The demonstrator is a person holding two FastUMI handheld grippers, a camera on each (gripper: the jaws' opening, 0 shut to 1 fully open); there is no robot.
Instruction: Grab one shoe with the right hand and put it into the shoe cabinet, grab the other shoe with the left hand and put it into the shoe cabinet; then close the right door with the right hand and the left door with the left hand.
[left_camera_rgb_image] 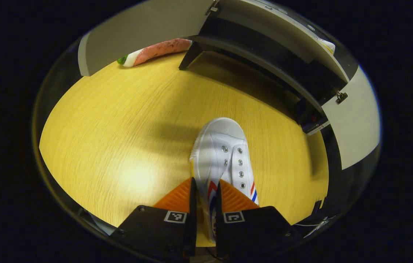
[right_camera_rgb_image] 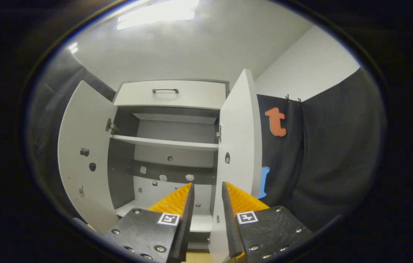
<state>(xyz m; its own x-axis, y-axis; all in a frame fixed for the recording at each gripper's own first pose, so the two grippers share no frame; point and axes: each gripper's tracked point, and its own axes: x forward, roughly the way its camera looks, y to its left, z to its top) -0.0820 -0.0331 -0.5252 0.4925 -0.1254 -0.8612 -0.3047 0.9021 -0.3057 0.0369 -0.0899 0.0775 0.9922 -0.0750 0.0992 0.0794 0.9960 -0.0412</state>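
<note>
In the left gripper view the left tongs are clenched on a white shoe, both fingers pressing its side wall near the heel. The shoe lies on the yellow wood tabletop, toe pointing at the cabinet, which stands just ahead with its doors open. In the right gripper view the right tongs grip nothing, fingers a little apart. They point at the cabinet, just in front of the right door. Both doors stand open; the left door is swung wide
</note>
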